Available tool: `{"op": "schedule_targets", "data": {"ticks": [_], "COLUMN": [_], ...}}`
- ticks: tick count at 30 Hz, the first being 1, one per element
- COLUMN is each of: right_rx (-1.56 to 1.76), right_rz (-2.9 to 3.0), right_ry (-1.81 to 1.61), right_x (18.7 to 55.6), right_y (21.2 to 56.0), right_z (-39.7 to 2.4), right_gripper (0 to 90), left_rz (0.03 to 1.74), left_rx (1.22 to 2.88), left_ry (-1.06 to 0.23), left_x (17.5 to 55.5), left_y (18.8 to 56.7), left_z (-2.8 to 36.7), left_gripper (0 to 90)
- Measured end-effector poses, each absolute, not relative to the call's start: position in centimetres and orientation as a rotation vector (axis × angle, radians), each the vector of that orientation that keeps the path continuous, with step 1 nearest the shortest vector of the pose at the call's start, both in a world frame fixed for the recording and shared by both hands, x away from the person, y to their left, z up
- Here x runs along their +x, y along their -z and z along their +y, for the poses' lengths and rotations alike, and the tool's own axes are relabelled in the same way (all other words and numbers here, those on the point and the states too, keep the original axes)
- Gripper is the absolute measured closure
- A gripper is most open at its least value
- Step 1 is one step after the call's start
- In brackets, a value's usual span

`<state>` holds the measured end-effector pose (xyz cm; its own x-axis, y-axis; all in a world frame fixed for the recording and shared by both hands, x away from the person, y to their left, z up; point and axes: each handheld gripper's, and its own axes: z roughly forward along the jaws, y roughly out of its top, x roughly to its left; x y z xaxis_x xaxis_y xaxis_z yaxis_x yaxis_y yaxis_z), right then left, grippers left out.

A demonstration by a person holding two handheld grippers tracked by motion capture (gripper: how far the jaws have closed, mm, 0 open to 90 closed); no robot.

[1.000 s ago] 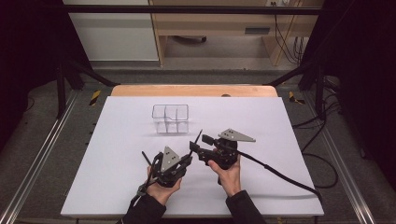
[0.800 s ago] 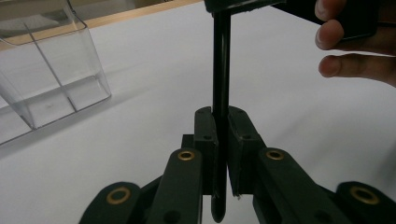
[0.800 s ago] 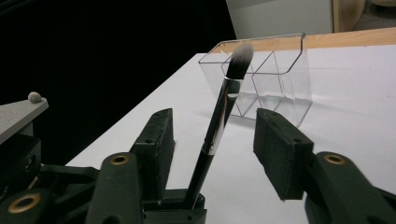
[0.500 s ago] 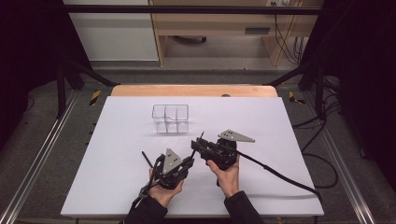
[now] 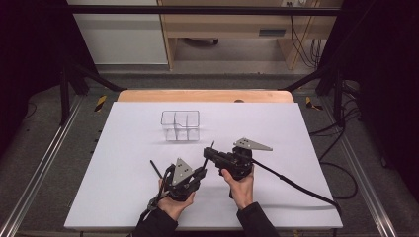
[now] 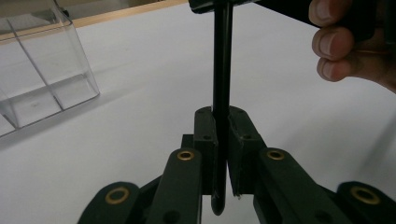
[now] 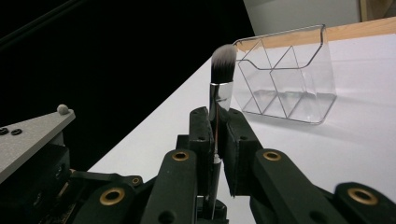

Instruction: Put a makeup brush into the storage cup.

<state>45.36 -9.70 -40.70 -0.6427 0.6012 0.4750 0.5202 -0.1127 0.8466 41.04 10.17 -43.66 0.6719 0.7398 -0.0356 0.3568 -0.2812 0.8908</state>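
**High view: brush handover at lower centre of frame**

Left gripper [image 6: 223, 123] is clamped on the black handle of the brush [image 7: 219, 91]. Right gripper [image 7: 217, 126] has just been closing and now pinches the brush below the ferrule, bristles up.

Judgement: confirm the right grip is firm before the left lets go, and keep the brush upright.

Bare bench [image 5: 296, 143] lies between the grippers and the organizer [image 5: 180, 126] above them. The bench's bottom edge is near the hands.

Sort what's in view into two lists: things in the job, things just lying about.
In the job: makeup brush, clamped by both the left tongs and the right tongs; clear divided organizer.

Lying about: cables on the floor; wooden furniture behind the table.
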Motion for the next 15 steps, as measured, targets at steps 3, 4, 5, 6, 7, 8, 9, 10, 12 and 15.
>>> {"op": "schedule_targets", "data": {"ticks": [3, 4, 5, 6, 7, 8, 9, 10, 12, 15], "right_rx": [1.285, 1.283, 1.272, 1.265, 1.263, 1.257, 1.251, 1.246, 1.227, 1.206], "right_rz": [2.052, 2.052, 2.053, 2.054, 2.056, 2.059, 2.062, 2.063, 2.069, 2.073], "right_ry": [-1.9, -1.898, -1.898, -1.896, -1.893, -1.889, -1.885, -1.883, -1.889, -1.891], "right_x": [45.3, 45.2, 45.2, 45.2, 45.2, 45.2, 45.2, 45.2, 45.2, 45.0], "right_y": [40.6, 40.5, 40.5, 40.5, 40.5, 40.5, 40.5, 40.5, 40.4, 40.3], "right_z": [-9.8, -9.8, -9.8, -9.8, -9.9, -9.9, -9.9, -9.9, -9.9, -9.8], "right_gripper": [83.6, 83.7, 83.6, 83.7, 83.6, 83.6, 83.6, 83.6, 83.7, 83.6], "left_rz": [0.849, 0.848, 0.839, 0.832, 0.827, 0.826, 0.823, 0.819, 0.809, 0.8], "left_rx": [1.879, 1.876, 1.883, 1.888, 1.893, 1.894, 1.896, 1.901, 1.905, 1.908], "left_ry": [-0.473, -0.472, -0.475, -0.488, -0.502, -0.506, -0.511, -0.513, -0.514, -0.516], "left_x": [41.1, 41.1, 41.1, 41.1, 41.1, 41.2, 41.2, 41.3, 41.4, 41.5], "left_y": [43.5, 43.4, 43.3, 43.2, 43.1, 43.0, 42.8, 42.7, 42.4, 41.9], "left_z": [10.3, 10.3, 10.4, 10.4, 10.3, 10.3, 10.3, 10.2, 10.2, 10.0], "left_gripper": [74.8, 71.0, 67.1, 63.8, 59.3, 54.9, 50.9, 47.7, 44.3, 42.5]}}
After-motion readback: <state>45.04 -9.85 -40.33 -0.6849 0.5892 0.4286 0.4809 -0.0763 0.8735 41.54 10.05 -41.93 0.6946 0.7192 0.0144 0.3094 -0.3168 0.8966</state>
